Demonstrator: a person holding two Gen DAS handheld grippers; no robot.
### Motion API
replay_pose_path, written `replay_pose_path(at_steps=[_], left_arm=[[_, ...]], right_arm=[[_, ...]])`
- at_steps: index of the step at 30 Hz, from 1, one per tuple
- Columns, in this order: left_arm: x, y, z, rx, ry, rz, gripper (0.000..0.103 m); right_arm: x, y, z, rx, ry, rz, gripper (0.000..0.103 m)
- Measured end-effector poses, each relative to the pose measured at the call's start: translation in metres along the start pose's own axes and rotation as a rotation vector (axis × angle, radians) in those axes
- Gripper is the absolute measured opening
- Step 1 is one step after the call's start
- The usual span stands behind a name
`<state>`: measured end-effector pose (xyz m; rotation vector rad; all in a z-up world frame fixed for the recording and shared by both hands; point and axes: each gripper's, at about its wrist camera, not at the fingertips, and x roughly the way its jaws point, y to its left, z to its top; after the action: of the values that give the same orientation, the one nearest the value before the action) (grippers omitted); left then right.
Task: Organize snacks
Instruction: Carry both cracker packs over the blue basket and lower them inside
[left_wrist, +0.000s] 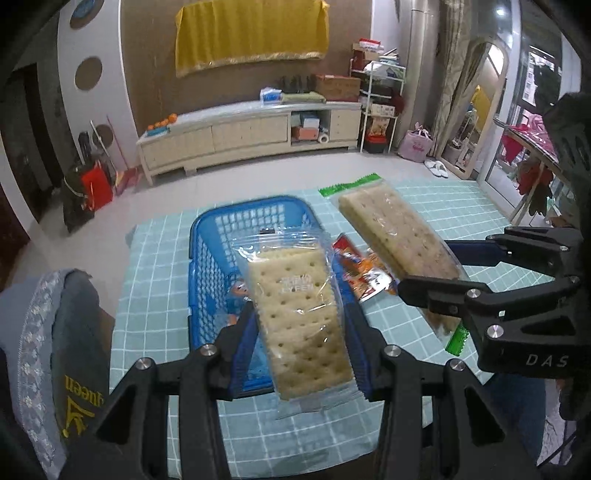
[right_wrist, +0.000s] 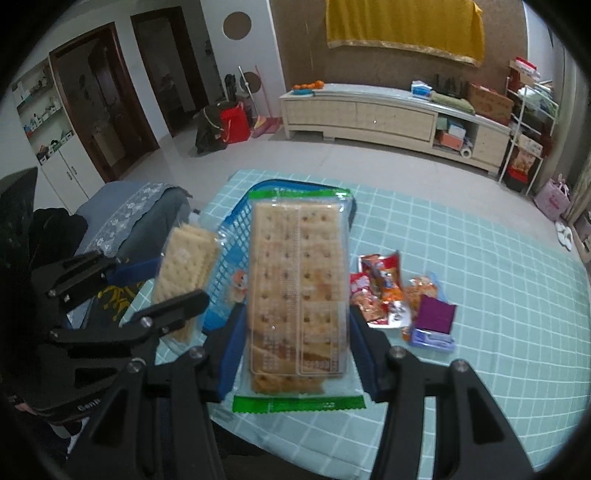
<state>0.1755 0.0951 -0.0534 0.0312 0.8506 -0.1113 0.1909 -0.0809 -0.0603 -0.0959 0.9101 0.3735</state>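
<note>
Both claws carry crackers: the left gripper (left_wrist: 301, 354) pinches a clear-wrapped cracker pack (left_wrist: 299, 314), the right gripper (right_wrist: 295, 343) clamps a green-edged cracker pack (right_wrist: 297, 295). Both hang over the blue plastic lattice basket (left_wrist: 218, 236). Next, I reckon, lower and release 2 packs inside.

Two cracker packs (left_wrist: 299, 317), one blue basket (left_wrist: 207, 236); one purple box (right_wrist: 436, 321)
</note>
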Motion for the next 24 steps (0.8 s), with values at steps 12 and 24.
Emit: replay_pose_path(at_steps=[12, 24], left_arm=[[0.044, 0.045, -0.001, -0.048, 0.064, -0.032, 0.043], [0.061, 0.063, -0.004, -0.072, 0.085, -0.053, 0.043]], right_arm=[[0.065, 0.015, 0.016, 0.058, 0.108, -0.023, 0.058], [0.098, 0.021, 0.015, 0.127, 0.159, -0.054, 0.058]])
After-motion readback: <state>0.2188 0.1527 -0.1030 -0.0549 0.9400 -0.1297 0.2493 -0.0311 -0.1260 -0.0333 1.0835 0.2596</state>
